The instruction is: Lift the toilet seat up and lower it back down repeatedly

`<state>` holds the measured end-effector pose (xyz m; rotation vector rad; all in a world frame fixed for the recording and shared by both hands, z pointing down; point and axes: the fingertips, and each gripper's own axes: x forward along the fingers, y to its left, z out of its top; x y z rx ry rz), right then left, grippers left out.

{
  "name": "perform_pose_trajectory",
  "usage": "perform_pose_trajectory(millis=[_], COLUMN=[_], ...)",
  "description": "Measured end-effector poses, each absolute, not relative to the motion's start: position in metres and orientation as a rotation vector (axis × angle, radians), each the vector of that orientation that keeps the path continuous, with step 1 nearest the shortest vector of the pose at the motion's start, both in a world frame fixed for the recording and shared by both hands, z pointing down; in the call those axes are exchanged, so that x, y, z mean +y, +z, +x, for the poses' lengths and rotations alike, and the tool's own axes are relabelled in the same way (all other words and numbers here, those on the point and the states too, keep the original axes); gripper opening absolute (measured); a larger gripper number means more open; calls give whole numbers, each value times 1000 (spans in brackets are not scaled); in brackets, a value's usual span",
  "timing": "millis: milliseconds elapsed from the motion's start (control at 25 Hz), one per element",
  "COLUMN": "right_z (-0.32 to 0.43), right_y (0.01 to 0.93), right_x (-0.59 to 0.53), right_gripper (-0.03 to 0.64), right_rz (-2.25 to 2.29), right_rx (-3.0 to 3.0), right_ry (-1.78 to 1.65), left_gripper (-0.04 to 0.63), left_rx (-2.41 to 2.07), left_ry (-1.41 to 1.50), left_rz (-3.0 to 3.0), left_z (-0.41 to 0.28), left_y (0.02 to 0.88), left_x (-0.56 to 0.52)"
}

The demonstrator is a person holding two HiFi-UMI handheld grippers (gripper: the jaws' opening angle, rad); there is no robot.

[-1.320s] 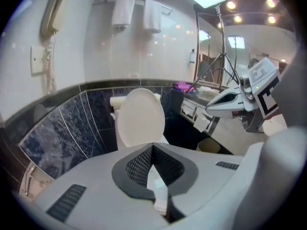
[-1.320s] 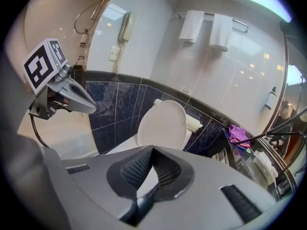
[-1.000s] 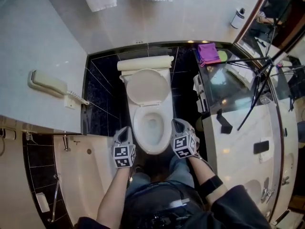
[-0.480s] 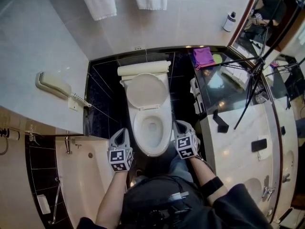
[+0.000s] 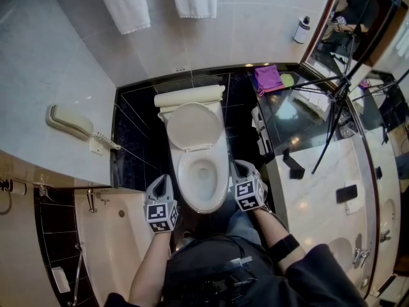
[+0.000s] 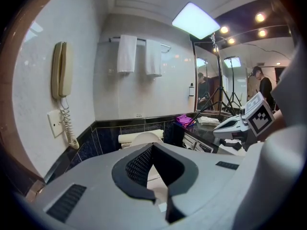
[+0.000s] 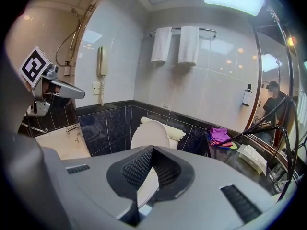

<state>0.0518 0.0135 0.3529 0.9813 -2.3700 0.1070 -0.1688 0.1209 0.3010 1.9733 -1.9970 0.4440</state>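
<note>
While the lid (image 5: 192,125) stands raised, left tongs (image 5: 166,181) and right tongs (image 5: 239,167) hang closed.

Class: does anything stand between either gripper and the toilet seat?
Nothing visible does. The left gripper and right gripper flank the toilet seat, one at each side, and no object lies between them and its rim.

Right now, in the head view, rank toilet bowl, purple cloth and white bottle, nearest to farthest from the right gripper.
1. Toilet bowl, beside it, left.
2. Purple cloth, counter's back corner.
3. White bottle, wall beyond.
</note>
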Motion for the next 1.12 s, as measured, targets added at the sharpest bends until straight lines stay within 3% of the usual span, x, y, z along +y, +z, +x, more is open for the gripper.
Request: perform_pose_trajectory(millis=[240, 720, 1120], right_z=[53, 96, 94], right_y=[370, 494, 671], right_x=[1, 2, 58], right_gripper=[29, 209, 222], right_rz=[985, 1071, 1009], right_rx=[-2354, -2189, -2029], right_ry=[160, 516, 762], left_gripper=[-5, -5, -5], left_rx=[-2007, -1909, -1868], left_ry=[460, 575, 666], left_rz=[2020, 2043, 2090], left_z=[-168, -157, -166], left_y=[305, 389, 475], left_x=[106, 94, 103])
